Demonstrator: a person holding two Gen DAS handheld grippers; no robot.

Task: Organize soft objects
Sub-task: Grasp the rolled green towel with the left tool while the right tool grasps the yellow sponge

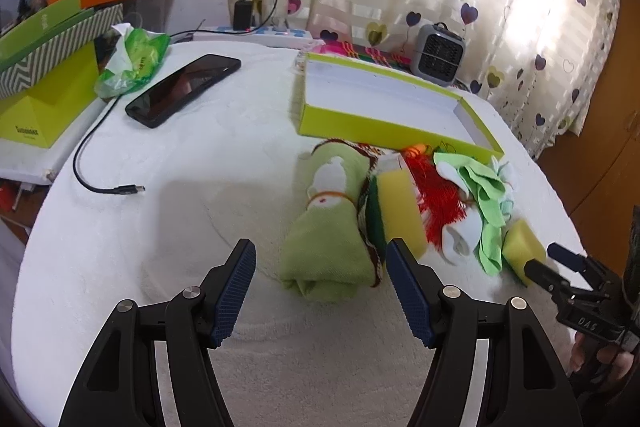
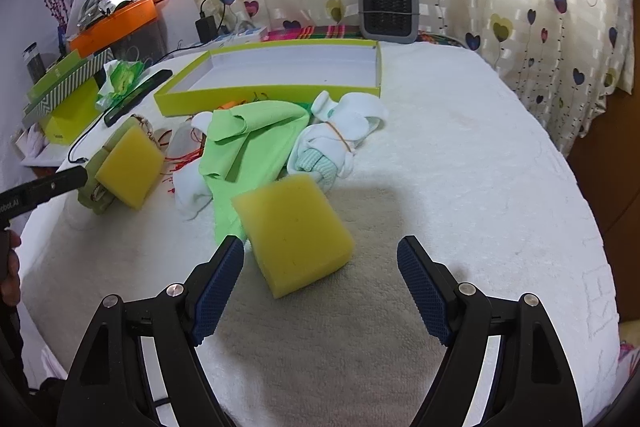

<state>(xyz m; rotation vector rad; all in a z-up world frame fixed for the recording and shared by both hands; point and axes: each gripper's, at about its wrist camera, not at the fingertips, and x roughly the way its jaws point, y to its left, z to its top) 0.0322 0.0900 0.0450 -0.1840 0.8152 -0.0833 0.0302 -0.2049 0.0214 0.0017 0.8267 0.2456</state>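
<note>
Left gripper (image 1: 320, 267) jaws wide, empty; rolled green cloth (image 1: 332, 227) between them at 12 o'clock. Right gripper (image 2: 320, 267) jaws wide; yellow sponge (image 2: 294, 239) on tabletop (image 2: 480, 187) just ahead, 11 o'clock.

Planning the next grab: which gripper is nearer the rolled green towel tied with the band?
Left. The left gripper is open right in front of the rolled green towel. The right gripper sits farther right, open at a yellow sponge beyond the pile.
</note>
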